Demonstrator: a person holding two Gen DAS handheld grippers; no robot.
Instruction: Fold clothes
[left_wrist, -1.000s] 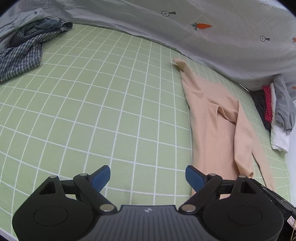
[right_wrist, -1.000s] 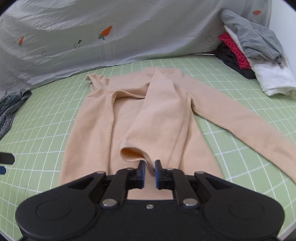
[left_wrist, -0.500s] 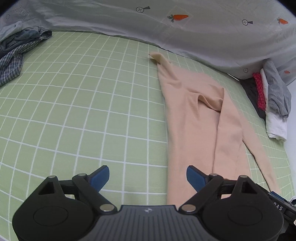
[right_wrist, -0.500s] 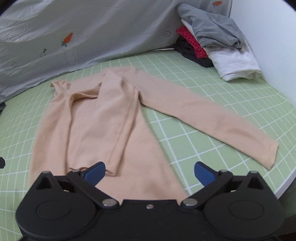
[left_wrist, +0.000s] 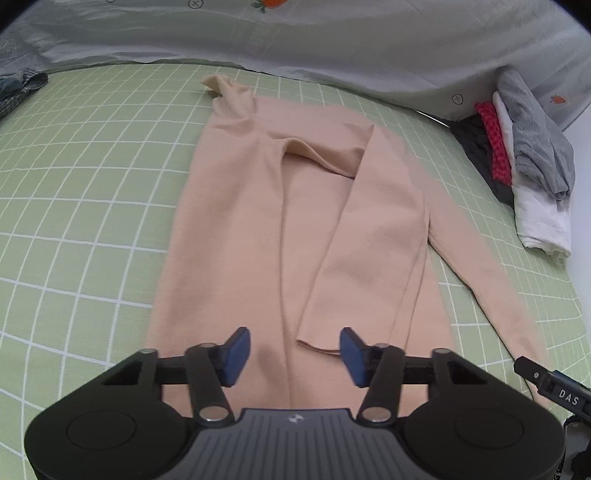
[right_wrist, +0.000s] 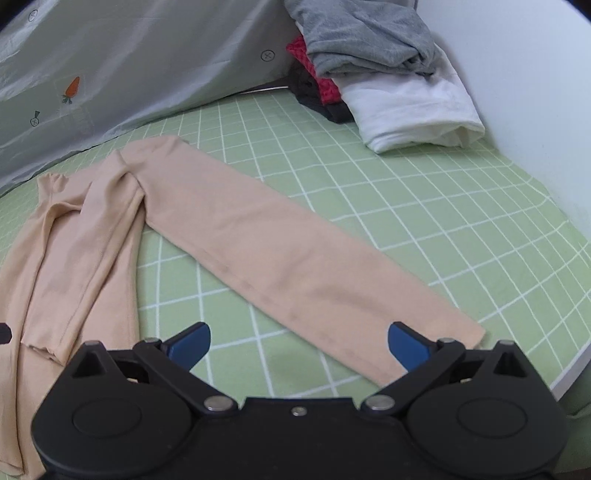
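Note:
A peach long-sleeved top (left_wrist: 258, 229) lies flat on the green checked sheet (left_wrist: 74, 206). One sleeve (left_wrist: 362, 236) is folded down over its body, the cuff near the hem. The other sleeve (right_wrist: 295, 266) stretches out to the right. My left gripper (left_wrist: 293, 350) is open, above the hem, with the folded cuff between its fingers' line. My right gripper (right_wrist: 299, 341) is open wide, just short of the outstretched sleeve's cuff (right_wrist: 443, 332). The right gripper's tip also shows in the left wrist view (left_wrist: 554, 387).
A pile of grey, white, red and dark clothes (right_wrist: 388, 74) lies at the far right by the white wall (right_wrist: 535, 110). A grey carrot-print cover (left_wrist: 295, 37) runs along the back. Checked clothing (left_wrist: 22, 88) lies far left. The bed edge (right_wrist: 569, 373) is close on the right.
My right gripper opened, let go of the folded sleeve's cuff and swung right to the outstretched sleeve. My left gripper moved right over the top's hem, jaws somewhat narrower.

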